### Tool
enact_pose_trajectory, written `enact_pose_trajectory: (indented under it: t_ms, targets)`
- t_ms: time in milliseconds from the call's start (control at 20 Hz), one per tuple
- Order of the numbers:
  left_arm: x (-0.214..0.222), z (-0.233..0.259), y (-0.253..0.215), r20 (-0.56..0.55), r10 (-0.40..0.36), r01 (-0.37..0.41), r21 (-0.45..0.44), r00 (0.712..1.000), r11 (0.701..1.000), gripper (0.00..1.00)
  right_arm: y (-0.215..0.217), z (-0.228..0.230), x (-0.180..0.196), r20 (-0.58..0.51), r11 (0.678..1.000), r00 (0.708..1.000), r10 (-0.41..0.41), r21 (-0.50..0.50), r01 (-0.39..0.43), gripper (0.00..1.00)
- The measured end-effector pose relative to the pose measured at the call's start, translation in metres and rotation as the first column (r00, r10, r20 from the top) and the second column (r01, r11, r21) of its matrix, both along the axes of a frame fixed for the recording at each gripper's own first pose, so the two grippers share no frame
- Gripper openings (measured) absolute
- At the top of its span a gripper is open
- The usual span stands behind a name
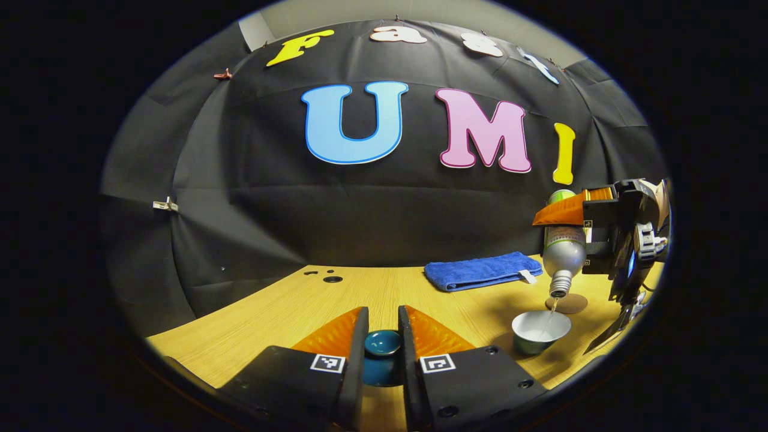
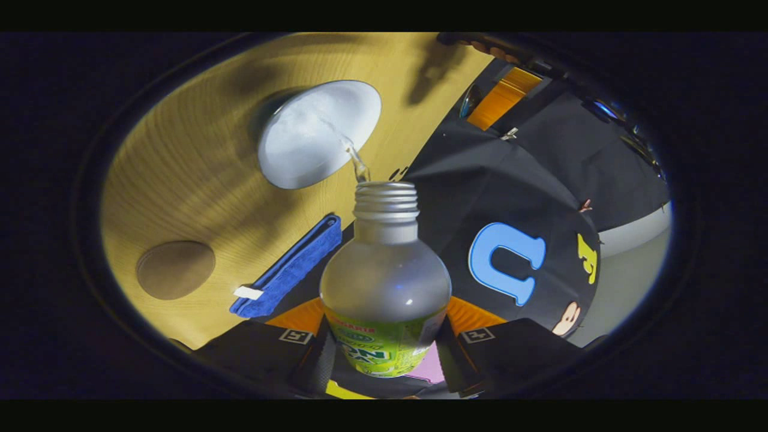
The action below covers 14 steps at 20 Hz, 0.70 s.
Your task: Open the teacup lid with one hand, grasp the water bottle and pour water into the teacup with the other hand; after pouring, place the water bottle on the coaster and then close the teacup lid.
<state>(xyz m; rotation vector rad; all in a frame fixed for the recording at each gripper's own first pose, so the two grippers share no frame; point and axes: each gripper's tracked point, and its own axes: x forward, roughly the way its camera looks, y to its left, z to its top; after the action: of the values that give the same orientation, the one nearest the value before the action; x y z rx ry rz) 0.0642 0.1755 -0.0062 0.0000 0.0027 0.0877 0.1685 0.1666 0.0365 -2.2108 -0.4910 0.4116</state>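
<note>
While the right tongs (image 2: 384, 354) clamp the inverted water bottle (image 2: 384, 282) above the teacup (image 2: 312, 138), the coaster (image 2: 175, 270) lies just beyond; the left tongs (image 1: 382, 345) grip the lid (image 1: 382, 343).

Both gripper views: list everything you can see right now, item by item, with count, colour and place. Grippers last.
Teacup: one, white inside, dark outside, on the table, lid off, water streaming in.
Teacup lid: one, dark blue, between the left gripper's fingers, low over the table.
Water bottle: one, silver with green label, uncapped, tipped mouth-down over the teacup.
Coaster: one, brown, round, bare, on the table beyond the teacup.
Towel: one, blue, folded, at the table's far edge.
Table: one, light wood.
Left gripper: one, shut on the lid.
Right gripper: one, shut on the bottle.
</note>
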Motion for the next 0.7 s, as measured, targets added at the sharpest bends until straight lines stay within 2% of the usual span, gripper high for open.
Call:
enact_pose_trajectory:
  t_ms: [450, 500, 550, 700]
  targets:
    - [-0.0001, -0.0002, 0.0001, 0.0, 0.0, 0.0, 0.0, 1.0, 1.0, 0.31, 0.0009, 0.0023, -0.0031, 0.014, 0.999, 1.0, 0.024, -0.026, -0.024, 0.74]
    - [-0.0002, 0.0004, 0.0001, 0.0, 0.0, 0.0, 0.0, 1.0, 1.0, 0.31, 0.0007, 0.0026, -0.0032, 0.016, 0.999, 1.0, 0.026, -0.029, -0.026, 0.7]
    - [-0.0004, 0.0, 0.0, 0.0, 0.0, 0.0, 0.0, 1.0, 1.0, 0.31, -0.0004, 0.0027, -0.0035, 0.016, 0.999, 1.0, 0.025, -0.031, -0.025, 0.74]
    - [0.0, 0.0004, 0.0001, 0.0, 0.0, 0.0, 0.001, 1.0, 1.0, 0.31, -0.0009, 0.003, -0.0038, 0.02, 0.999, 0.999, 0.027, -0.033, -0.026, 0.74]
